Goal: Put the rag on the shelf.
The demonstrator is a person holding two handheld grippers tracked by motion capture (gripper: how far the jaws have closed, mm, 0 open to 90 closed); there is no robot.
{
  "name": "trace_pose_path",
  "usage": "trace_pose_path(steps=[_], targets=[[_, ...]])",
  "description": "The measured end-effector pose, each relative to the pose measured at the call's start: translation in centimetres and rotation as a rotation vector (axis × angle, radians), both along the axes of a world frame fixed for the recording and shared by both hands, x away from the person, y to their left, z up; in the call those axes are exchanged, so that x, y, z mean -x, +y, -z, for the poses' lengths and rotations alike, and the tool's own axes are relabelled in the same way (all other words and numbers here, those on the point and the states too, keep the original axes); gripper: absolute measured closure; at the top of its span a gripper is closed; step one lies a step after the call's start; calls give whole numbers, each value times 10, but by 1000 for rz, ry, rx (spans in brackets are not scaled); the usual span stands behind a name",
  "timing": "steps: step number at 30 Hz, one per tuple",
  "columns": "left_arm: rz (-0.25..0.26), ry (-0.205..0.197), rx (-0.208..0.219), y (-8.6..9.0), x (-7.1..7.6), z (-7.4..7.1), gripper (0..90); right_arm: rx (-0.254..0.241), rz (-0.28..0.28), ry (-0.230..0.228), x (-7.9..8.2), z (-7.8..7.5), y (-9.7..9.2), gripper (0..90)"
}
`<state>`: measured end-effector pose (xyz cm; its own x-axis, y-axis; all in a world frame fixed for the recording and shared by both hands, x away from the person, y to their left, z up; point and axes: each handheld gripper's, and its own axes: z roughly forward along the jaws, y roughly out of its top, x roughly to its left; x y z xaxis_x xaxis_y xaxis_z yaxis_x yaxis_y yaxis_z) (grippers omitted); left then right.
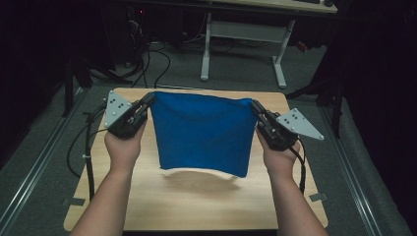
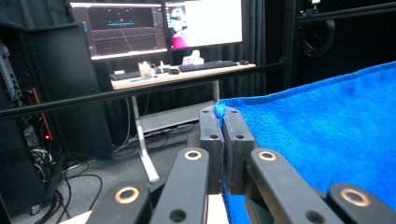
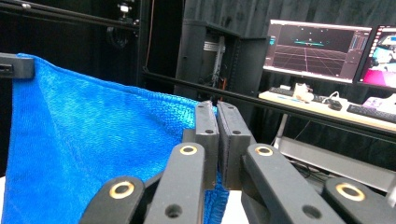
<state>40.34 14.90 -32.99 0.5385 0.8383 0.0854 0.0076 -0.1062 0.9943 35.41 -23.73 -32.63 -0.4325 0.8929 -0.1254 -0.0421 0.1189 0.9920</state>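
The soft blue terry cloth hangs limp above the wooden table, stretched between left gripper and right gripper; both fingers pinched tight on top corners. Light, floppy; corners grip best.

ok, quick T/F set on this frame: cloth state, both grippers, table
1. The blue cloth lies flat on the table. False: it hangs in the air, casting a shadow on the wood below.
2. The left gripper is shut on a corner of the cloth. True.
3. The right gripper is open and clear of the cloth. False: its jaws are closed on the other top corner.
4. The top edge of the cloth is stretched between the two grippers. True.
5. The cloth is red. False: blue.
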Motion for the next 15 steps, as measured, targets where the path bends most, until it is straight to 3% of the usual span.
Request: trace_pose_path(steps=[5,10,15], targets=[[-9,18,-4,-2,-16,-5,884,14,10,12,-12,-3,2,884],[-44,8,-57,-11,-38,-13,884,8,40,44,-33,-4,-2,884],[-60,10,-85,-16,-52,-14,884,8,57,62,-47,-4,-3,884]])
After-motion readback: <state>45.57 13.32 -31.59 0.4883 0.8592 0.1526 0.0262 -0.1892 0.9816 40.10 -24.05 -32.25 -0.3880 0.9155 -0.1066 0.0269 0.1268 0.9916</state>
